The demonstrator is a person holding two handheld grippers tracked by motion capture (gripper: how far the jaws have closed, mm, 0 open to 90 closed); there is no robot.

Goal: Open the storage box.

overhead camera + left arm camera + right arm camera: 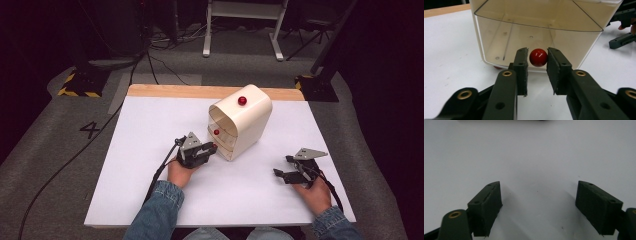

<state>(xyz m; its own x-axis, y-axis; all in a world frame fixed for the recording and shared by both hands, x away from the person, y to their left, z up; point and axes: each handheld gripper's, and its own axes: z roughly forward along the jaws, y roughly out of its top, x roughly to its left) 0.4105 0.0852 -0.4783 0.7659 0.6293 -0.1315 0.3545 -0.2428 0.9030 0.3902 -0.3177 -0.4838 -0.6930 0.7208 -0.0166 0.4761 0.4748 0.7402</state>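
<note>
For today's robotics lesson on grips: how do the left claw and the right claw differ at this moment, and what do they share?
The left claw has its jaws narrowly set around the red knob on the cream drawer unit; the right claw has its jaws spread wide with nothing between them. The left claw sits at the unit's front; the right claw sits apart from it, over the bare white table. Both have two black jaws and are hand-held.

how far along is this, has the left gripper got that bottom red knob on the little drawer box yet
Done: the left gripper has reached the cream drawer box, jaws either side of the lowest red knob. In hand: closing on it; one jaw touches, a thin gap shows on the other side, so no firm grip yet. Left: gripping and pulling the drawer out; it appears still closed. The right gripper waits open over the white table.
</note>
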